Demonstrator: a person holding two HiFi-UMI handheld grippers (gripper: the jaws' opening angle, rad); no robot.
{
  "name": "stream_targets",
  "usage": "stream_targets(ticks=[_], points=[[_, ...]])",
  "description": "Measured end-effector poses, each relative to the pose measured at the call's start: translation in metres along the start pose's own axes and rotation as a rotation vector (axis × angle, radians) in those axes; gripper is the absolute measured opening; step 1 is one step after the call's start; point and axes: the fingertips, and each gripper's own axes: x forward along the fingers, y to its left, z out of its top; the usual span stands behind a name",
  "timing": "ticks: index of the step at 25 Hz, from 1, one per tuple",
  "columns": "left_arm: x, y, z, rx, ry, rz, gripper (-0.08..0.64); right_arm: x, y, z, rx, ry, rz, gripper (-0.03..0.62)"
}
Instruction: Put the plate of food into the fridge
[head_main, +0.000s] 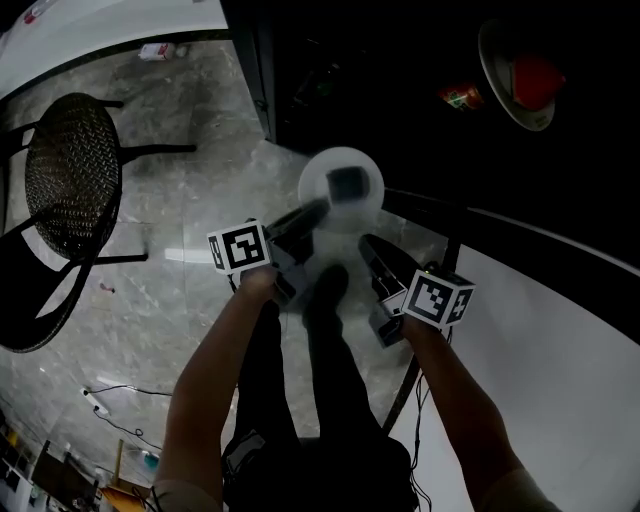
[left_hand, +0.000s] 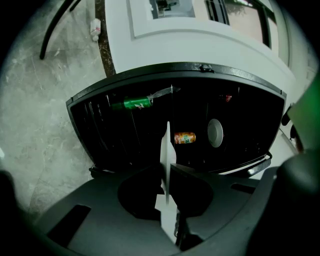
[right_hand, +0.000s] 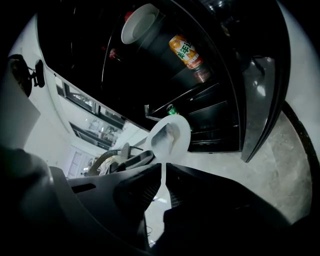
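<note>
White plate (head_main: 341, 188) is hanging before the open fridge (head_main: 390, 70) in the head view, not inside yet. Left gripper view: the left gripper (left_hand: 168, 172) is pinching the plate's rim, facing the fridge. Right gripper view: the right gripper (right_hand: 163, 170) is sitting nearly closed, holding nothing. Next, I am guessing, the plate is needing a flat push inside.

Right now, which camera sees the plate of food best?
The head view: the plate shows as a whole round disc with dark food on it. The right gripper view shows it smaller. The left gripper view shows only its thin edge, clamped in the left gripper.
</note>
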Motion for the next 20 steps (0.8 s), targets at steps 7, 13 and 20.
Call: stream_targets(ticks=[7, 13, 20], points=[[0.017, 0.029, 0.003, 0.000, -0.015, 0.006, 0.023, 0.006, -0.014, -0.006, -0.037, 0.001, -0.013, 0.032], [0.021, 0.045, 0.000, -0.009, -0.021, 0.005, 0.023, 0.019, -0.028, -0.008, -0.070, 0.010, -0.051, 0.031], [0.034, 0.061, 0.002, -0.023, -0.042, 0.016, 0.023, 0.033, -0.027, -0.008, -0.108, 0.017, -0.056, 0.031]])
